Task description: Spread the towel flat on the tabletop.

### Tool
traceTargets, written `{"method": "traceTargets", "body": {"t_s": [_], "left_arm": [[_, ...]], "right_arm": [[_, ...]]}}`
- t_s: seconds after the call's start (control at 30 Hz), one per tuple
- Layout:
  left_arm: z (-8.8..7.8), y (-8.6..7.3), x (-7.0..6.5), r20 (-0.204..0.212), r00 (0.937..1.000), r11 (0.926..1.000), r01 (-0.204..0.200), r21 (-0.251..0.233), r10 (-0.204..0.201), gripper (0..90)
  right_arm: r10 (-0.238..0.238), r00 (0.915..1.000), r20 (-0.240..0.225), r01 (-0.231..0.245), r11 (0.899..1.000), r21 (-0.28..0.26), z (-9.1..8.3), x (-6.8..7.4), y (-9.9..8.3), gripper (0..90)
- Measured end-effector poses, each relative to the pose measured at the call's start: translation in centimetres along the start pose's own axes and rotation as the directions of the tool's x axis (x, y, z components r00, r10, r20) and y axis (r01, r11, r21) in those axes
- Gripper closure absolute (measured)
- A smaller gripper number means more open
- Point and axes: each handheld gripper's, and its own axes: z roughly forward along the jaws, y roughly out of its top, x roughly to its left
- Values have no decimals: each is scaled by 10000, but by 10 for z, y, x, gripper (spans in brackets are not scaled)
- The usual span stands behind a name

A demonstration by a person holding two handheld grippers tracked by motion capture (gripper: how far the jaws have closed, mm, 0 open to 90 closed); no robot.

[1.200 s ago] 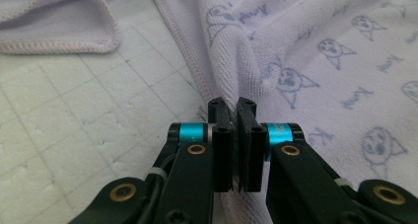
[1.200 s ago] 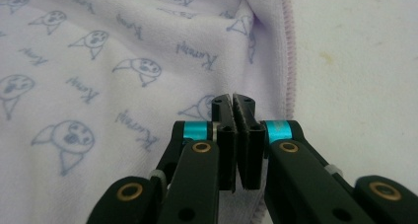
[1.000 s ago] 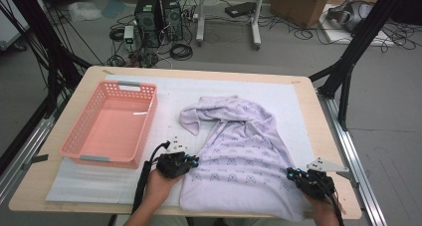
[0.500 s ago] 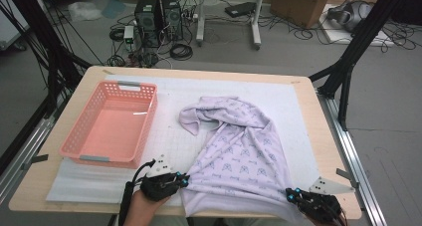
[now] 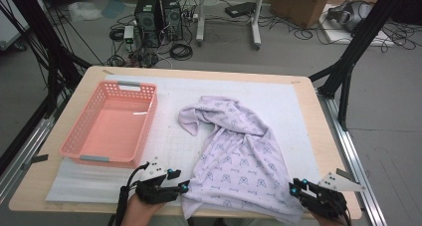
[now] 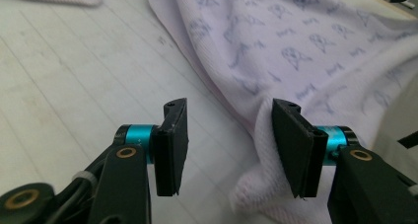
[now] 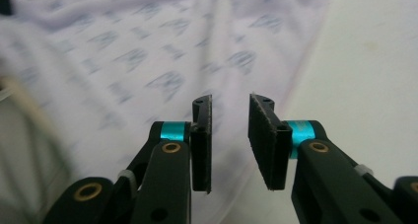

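Pink basket (image 5: 110, 124) sits bare beside the lilac cloth (image 5: 239, 151); both hand-held grippers, left (image 5: 183, 187) and right (image 5: 293, 190), have just opened, gripping nothing.

I count one lilac garment (image 5: 239, 151), one pink basket (image 5: 112, 126) just left of it, and two grippers

Pale lilac garment (image 5: 239, 151) printed all over with small grey-blue motifs, salmon-pink basket (image 5: 82, 139) of perforated plastic, white gridded mat (image 5: 278, 99) over light wooden table (image 5: 318, 126), black fingers (image 6: 173, 145) with turquoise collars.
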Motion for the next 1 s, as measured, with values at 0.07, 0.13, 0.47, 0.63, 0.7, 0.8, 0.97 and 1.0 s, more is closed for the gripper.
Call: {"method": "traceTargets", "body": {"t_s": [0.07,0.13,0.47,0.63,0.7,0.8,0.97,1.0], "left_arm": [[4,5,4,-20,10000,9998,-47,-209,46,478],[7,9,8,-87,10000,9992,31,-397,-34,471],[28,27,28,-229,9994,9972,229,-712,-246,442],[39,35,41,-304,9991,9974,266,-676,-288,433],[44,38,45,-365,9990,9975,227,-668,-252,432],[49,41,50,-428,9990,9979,104,-637,-131,434],[55,44,56,-486,9987,9978,112,-661,-144,434],[56,45,58,-493,9986,9976,144,-673,-178,433]], "right_arm": [[71,9992,400,-76,9999,104,16,-8,9,668],[54,9981,616,-67,9997,216,29,-14,16,644],[431,9885,1449,-548,9954,780,87,-46,45,578],[139,9893,1449,-285,9947,992,103,-56,58,626],[-17,9908,1355,-139,9934,1141,107,-57,62,720],[-127,9953,963,3,9918,1280,107,-56,64,876],[-668,9942,844,512,9831,1757,88,-55,56,883],[-684,9942,829,519,9811,1864,82,-55,53,882]]}}
